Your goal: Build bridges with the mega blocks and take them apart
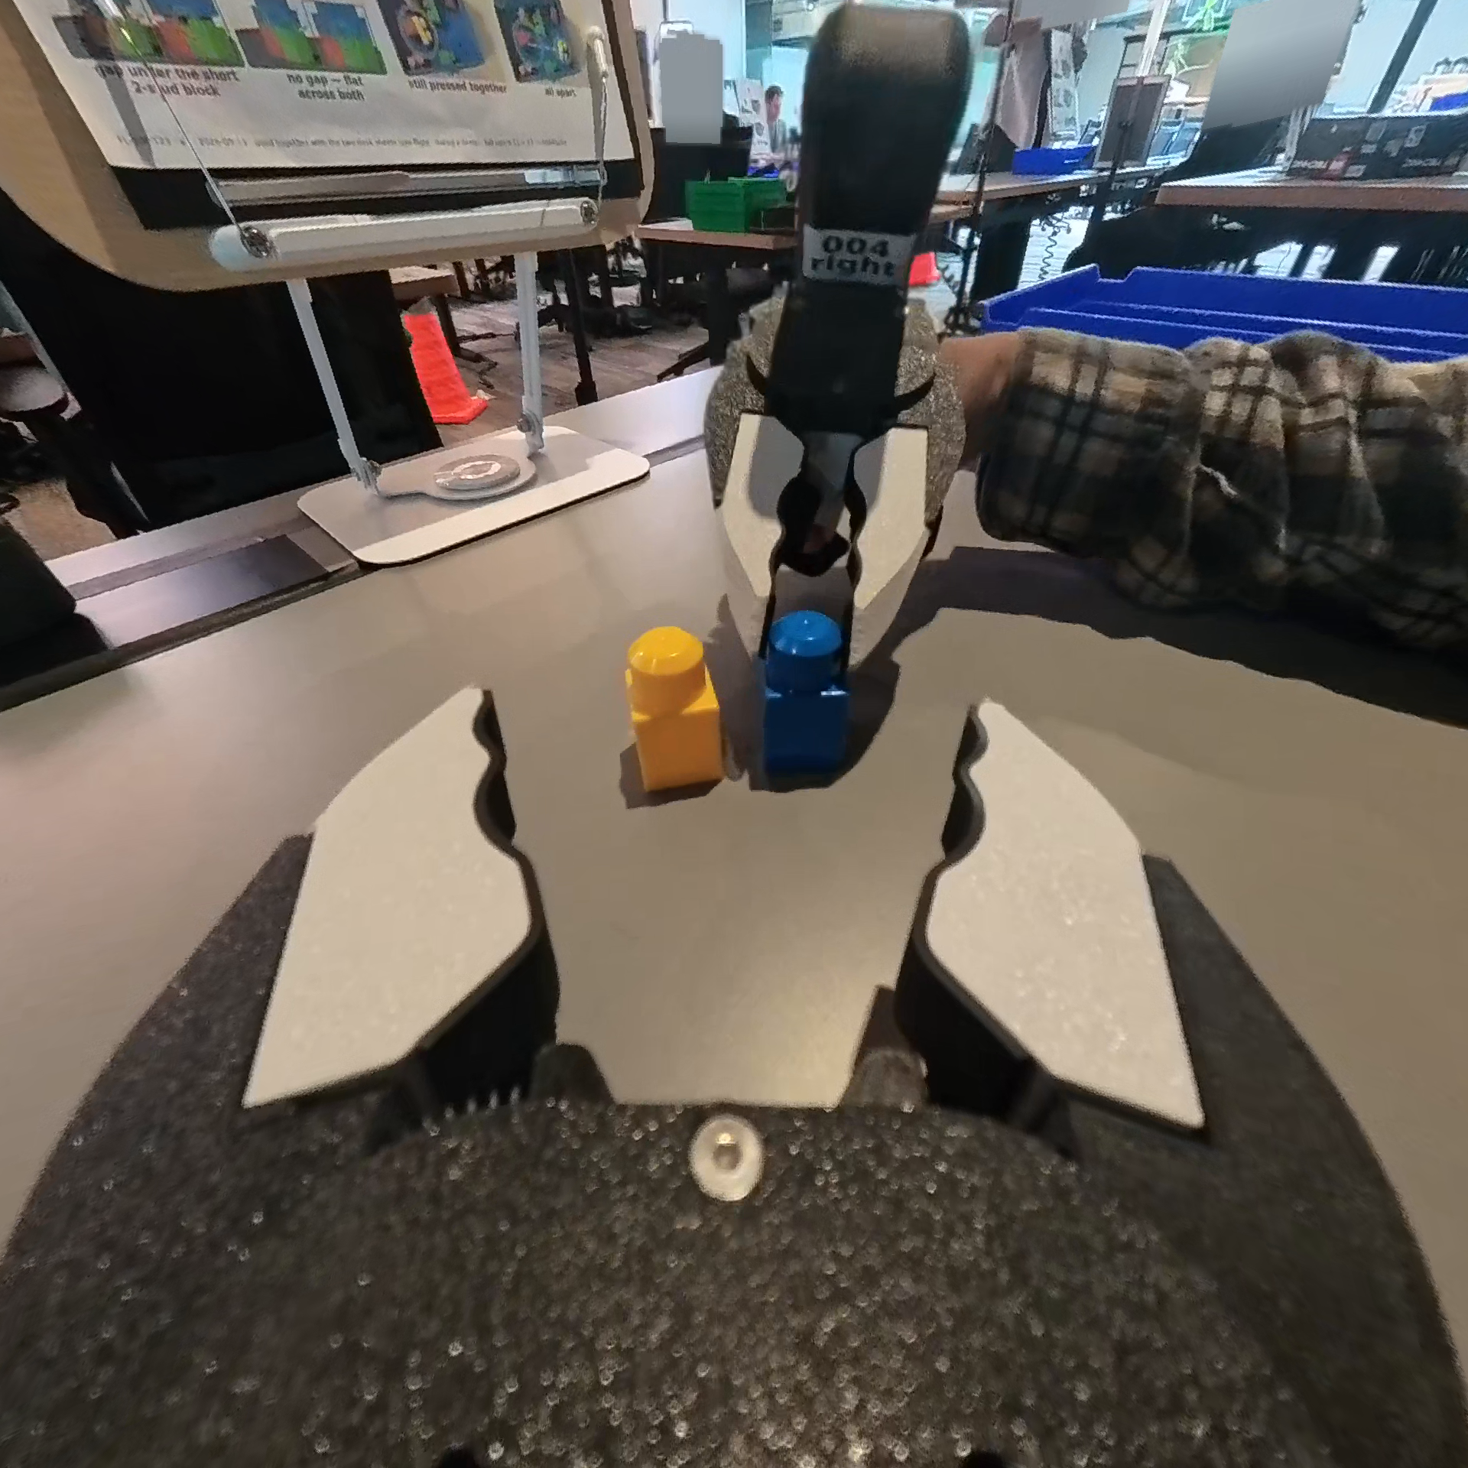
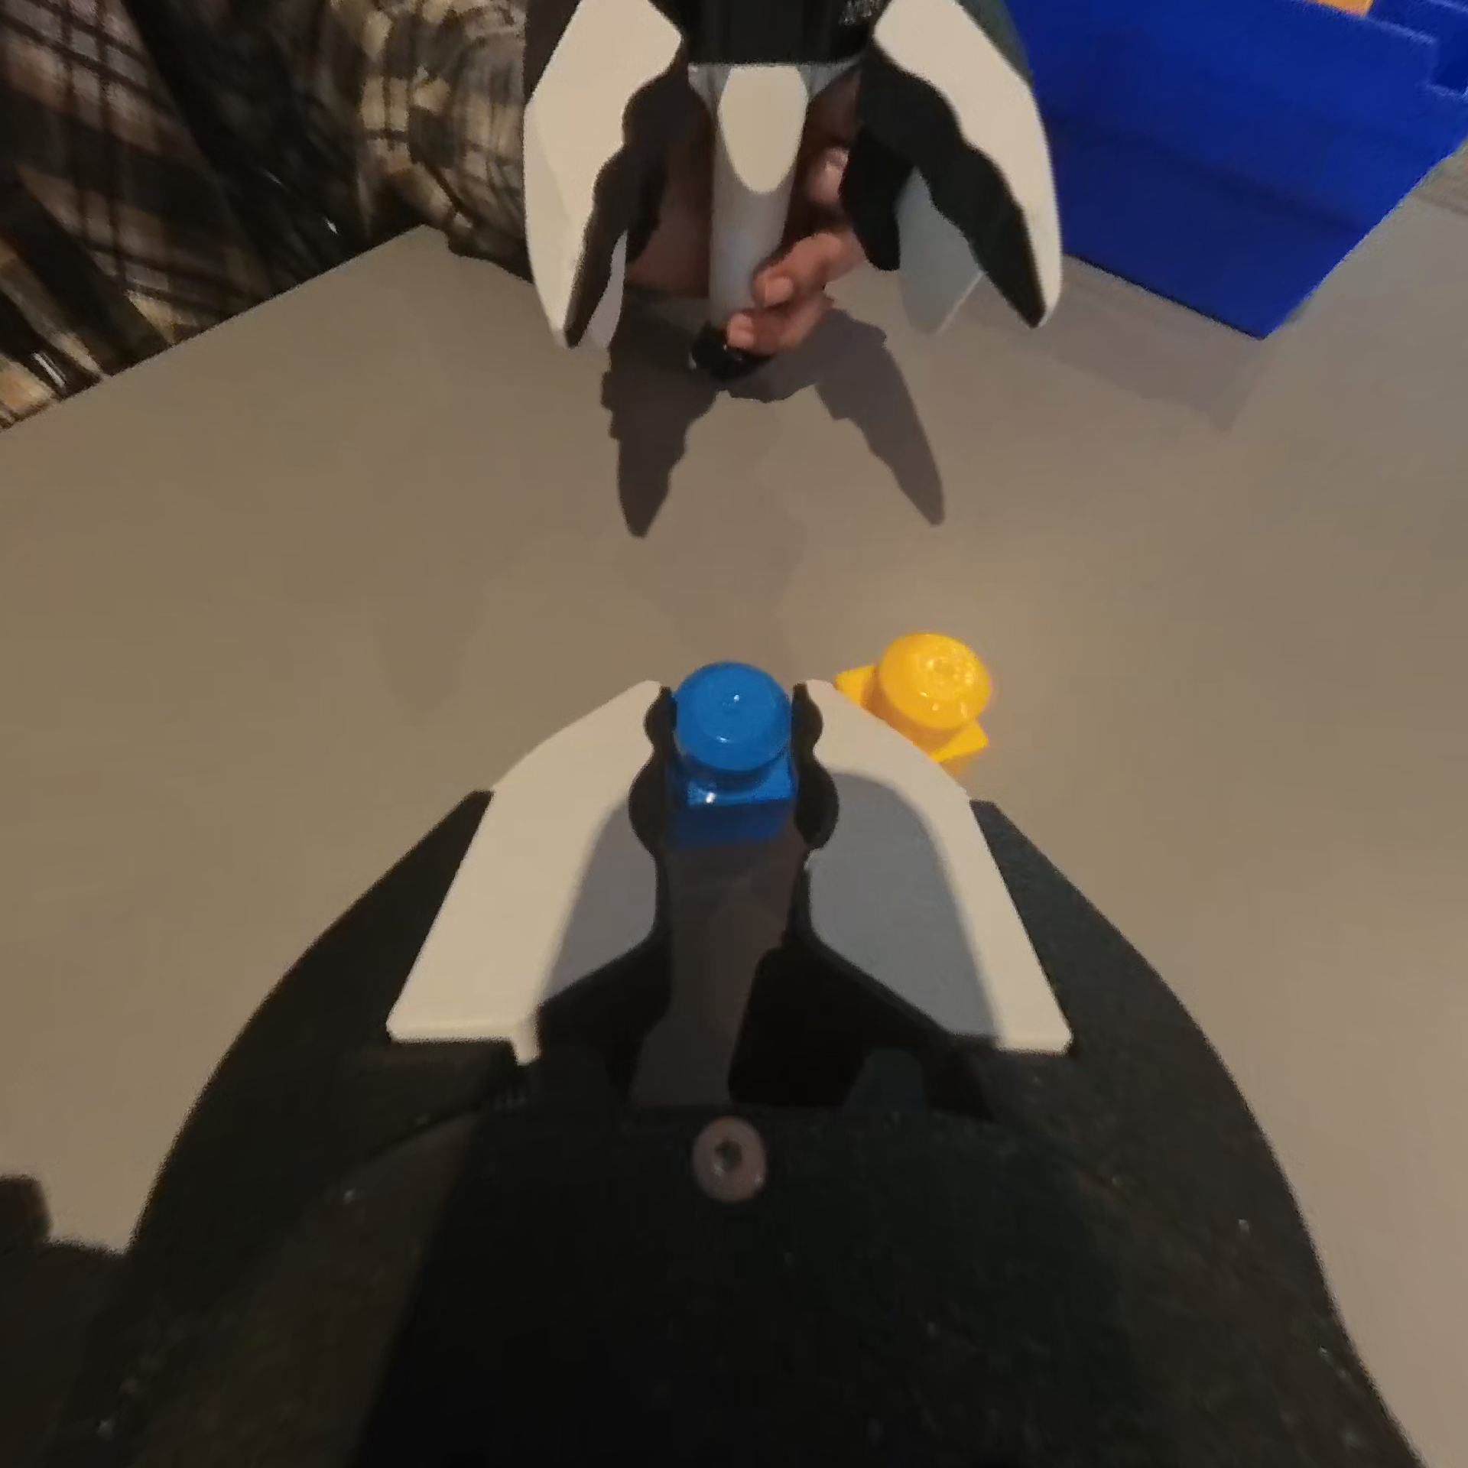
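Glossy blue one-stud block (image 2: 731,762) pinched by right gripper (image 2: 729,707); left gripper (image 1: 727,723) spread wide.

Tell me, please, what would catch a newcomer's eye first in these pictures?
Two bright blocks stand side by side mid-table: the blue block, with the right gripper closed around its stud, and the yellow block, standing free. The left gripper hovers open, facing them.
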